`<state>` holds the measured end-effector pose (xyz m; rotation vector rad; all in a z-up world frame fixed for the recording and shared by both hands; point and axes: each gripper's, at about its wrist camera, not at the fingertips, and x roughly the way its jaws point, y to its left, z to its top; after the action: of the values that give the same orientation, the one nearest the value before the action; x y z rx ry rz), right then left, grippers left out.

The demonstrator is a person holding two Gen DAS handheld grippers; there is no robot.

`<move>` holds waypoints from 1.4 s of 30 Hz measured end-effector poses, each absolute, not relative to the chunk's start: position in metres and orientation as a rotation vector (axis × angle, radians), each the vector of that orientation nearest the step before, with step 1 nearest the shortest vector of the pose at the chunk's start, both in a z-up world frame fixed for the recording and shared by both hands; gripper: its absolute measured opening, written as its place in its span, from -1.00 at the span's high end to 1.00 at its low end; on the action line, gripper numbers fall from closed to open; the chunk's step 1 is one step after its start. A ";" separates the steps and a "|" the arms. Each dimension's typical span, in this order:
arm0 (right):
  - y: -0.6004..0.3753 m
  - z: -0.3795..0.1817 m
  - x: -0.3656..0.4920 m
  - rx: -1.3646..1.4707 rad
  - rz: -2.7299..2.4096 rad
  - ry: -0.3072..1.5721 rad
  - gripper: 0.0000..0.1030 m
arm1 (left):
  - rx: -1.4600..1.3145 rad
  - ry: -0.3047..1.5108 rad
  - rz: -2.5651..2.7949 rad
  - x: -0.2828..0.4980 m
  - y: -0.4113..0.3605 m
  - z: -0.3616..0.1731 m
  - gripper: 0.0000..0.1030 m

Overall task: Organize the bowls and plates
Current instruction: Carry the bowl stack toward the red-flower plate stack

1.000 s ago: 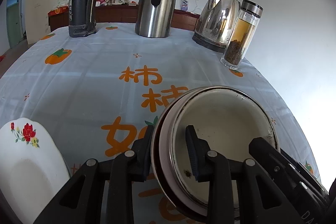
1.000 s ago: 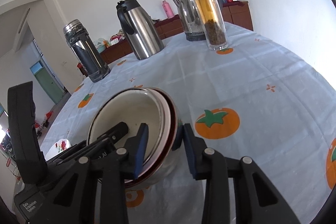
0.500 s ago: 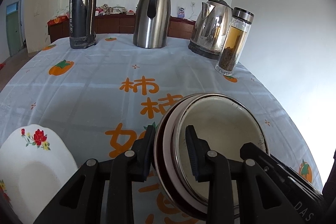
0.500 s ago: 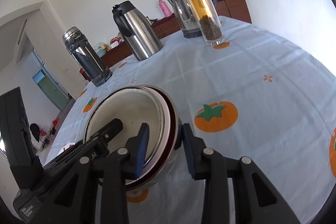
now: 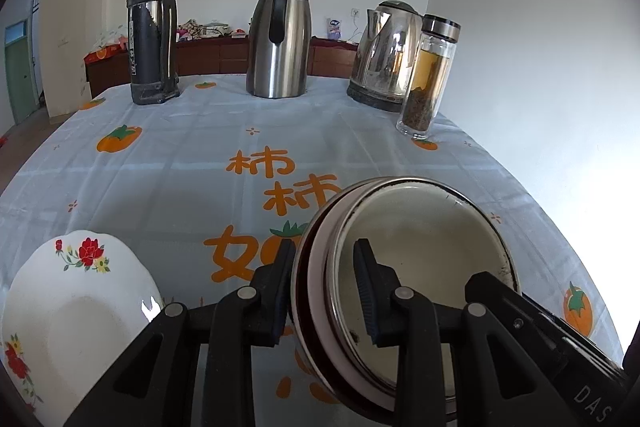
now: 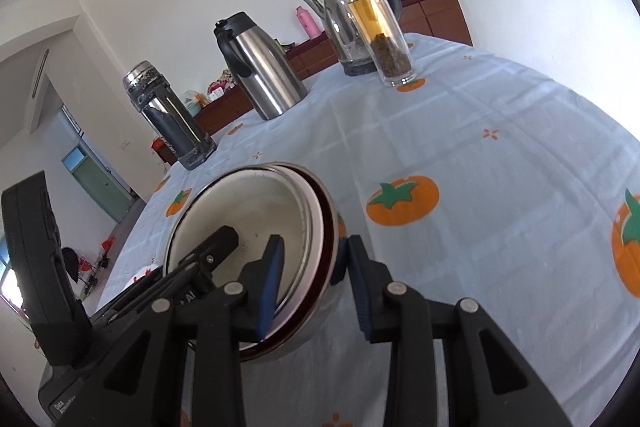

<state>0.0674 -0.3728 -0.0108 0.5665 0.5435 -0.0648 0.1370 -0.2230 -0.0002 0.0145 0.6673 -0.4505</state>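
Observation:
A stack of nested bowls, cream enamel inside pink and dark red ones, is held tilted just above the tablecloth. My left gripper is shut on the stack's left rim, one finger inside and one outside. On the opposite rim my right gripper is shut on the same bowls. Each gripper shows in the other's view, reaching into the bowl. A white plate with red flowers lies on the table to the left of the stack.
Along the far side of the table stand a dark thermos, a steel carafe, a kettle and a glass tea bottle. The persimmon-print tablecloth drops away at the right edge. A wooden sideboard stands behind.
Both grippers have drawn the bowl stack a little toward the near side. The far vessels look smaller, more of the flowered plate shows, and the right view has tilted further.

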 end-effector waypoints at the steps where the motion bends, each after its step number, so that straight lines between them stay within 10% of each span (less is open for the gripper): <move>1: -0.373 -0.010 0.066 0.568 -0.065 0.538 0.36 | 0.021 0.660 -0.451 0.134 -0.223 0.001 0.37; 42: -0.320 0.007 0.014 0.582 -0.036 0.493 0.36 | 0.039 0.594 -0.432 0.085 -0.170 0.019 0.37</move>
<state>0.0140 -0.3196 0.0070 0.5824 0.4930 -0.0357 0.0853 -0.1699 0.0194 0.0388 0.5936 -0.4321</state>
